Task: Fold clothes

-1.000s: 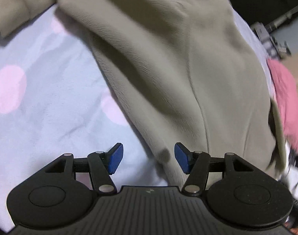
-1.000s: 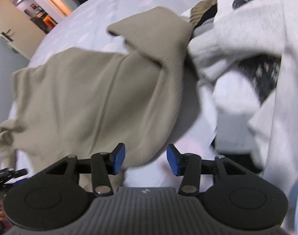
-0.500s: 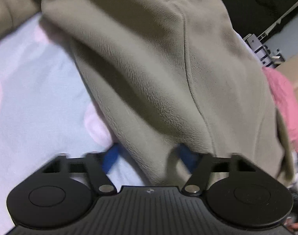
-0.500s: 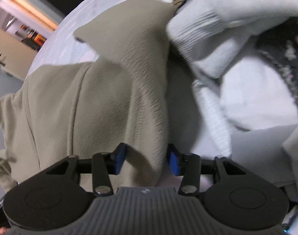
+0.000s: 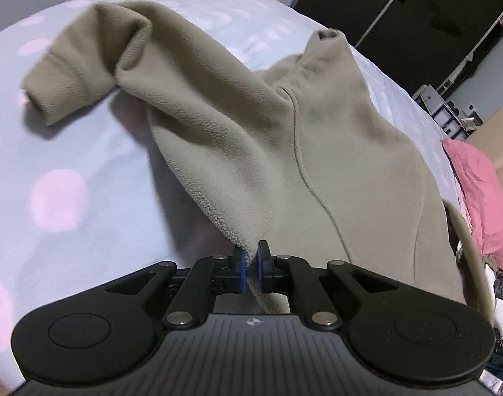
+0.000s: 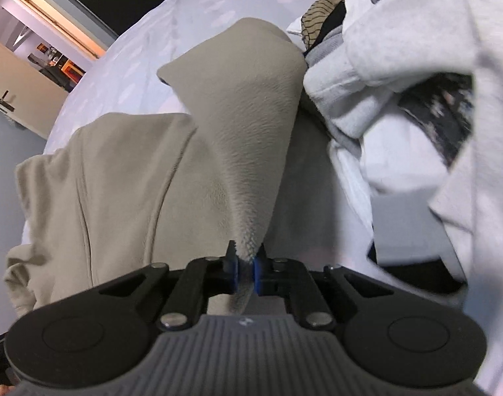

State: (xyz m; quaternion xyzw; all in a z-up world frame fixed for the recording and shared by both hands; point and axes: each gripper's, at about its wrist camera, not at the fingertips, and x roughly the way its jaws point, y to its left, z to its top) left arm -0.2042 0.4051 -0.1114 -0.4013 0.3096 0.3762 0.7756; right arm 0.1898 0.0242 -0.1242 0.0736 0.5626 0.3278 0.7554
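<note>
A beige fleece sweater lies on a pale blue bed sheet with pink dots. Its high collar points away from me and one cuffed sleeve trails to the far left. My left gripper is shut on the sweater's near edge, and the cloth rises in a taut ridge from its blue pads. In the right wrist view the same sweater spreads to the left, and my right gripper is shut on another part of its edge, pulling up a peaked fold.
A pile of other clothes sits right of the sweater: a white knit garment, a dark patterned piece and a brown striped item. A pink garment lies at the bed's right side, with cardboard boxes and a lit doorway beyond.
Both grippers went from open, straddling the sweater's edge, to shut on it. The left gripper then rose and tilted, lifting the cloth and bringing the collar and sleeve into view.
</note>
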